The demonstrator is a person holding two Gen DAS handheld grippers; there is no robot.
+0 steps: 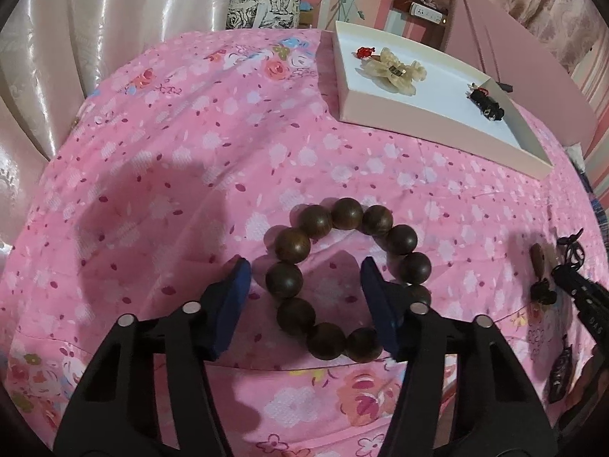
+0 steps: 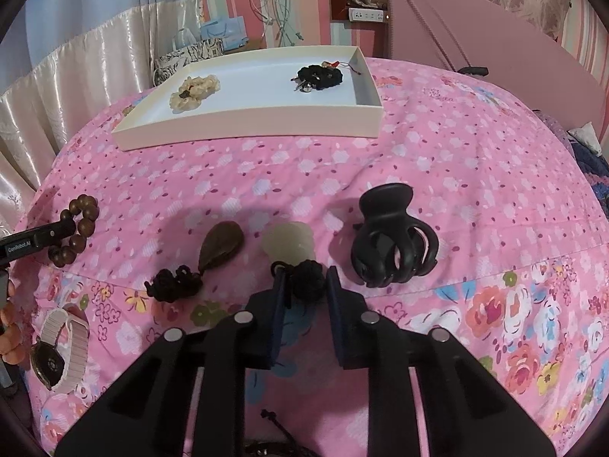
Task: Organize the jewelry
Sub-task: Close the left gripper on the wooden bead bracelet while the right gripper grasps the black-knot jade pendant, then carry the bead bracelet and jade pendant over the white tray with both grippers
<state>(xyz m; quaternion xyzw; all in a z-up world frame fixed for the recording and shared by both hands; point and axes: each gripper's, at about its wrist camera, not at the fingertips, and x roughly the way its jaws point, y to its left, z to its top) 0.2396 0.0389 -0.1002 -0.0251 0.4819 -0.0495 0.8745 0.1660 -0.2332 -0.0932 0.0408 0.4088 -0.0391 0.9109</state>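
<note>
A dark wooden bead bracelet lies on the pink floral bedspread; it also shows in the right wrist view. My left gripper is open, its blue pads straddling the bracelet's left half. My right gripper has its pads close on either side of the black knot of a pale jade pendant. A white tray at the far side holds a cream scrunchie and a black scrunchie.
A brown pendant with black knot, a black claw hair clip, a watch with pink band and orange beads lie on the bedspread. Curtains hang left; a pink board leans behind the tray.
</note>
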